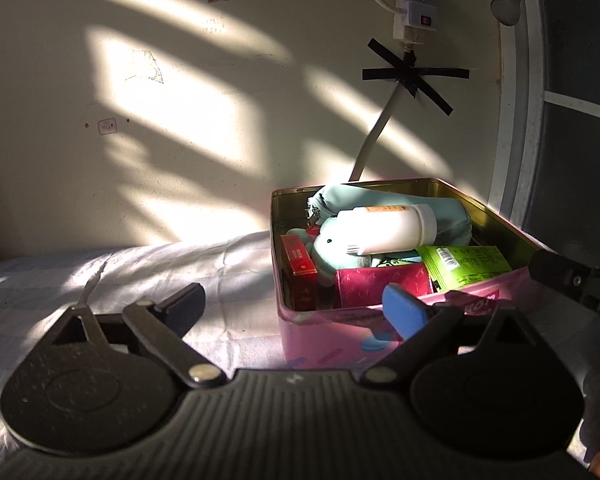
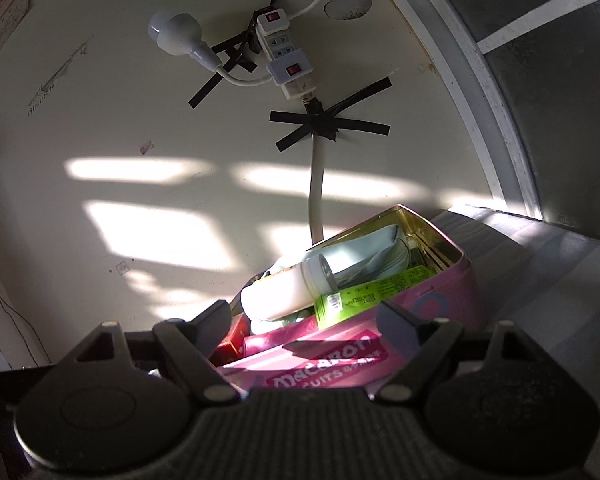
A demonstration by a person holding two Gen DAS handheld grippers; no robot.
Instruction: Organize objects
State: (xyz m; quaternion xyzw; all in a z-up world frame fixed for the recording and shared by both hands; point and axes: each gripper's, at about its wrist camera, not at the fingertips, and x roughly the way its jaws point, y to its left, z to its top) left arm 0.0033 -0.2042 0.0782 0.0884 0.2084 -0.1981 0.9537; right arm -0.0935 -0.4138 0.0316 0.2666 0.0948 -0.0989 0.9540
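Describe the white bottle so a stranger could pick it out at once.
Find the pink biscuit tin on the white sheet, below the taped power strip. The white bottle lies on its side atop the tin's contents, across a teal pouch. It is the only white cylinder there.

Hard sunlight falls in window-shaped patches across the wall (image 1: pixel 172 112), barred with shadow. The white bottle (image 1: pixel 384 228) glares, overexposed. Foreground gripper bodies sit dark and soft. Fisheye bends the door frame (image 2: pixel 488 120).
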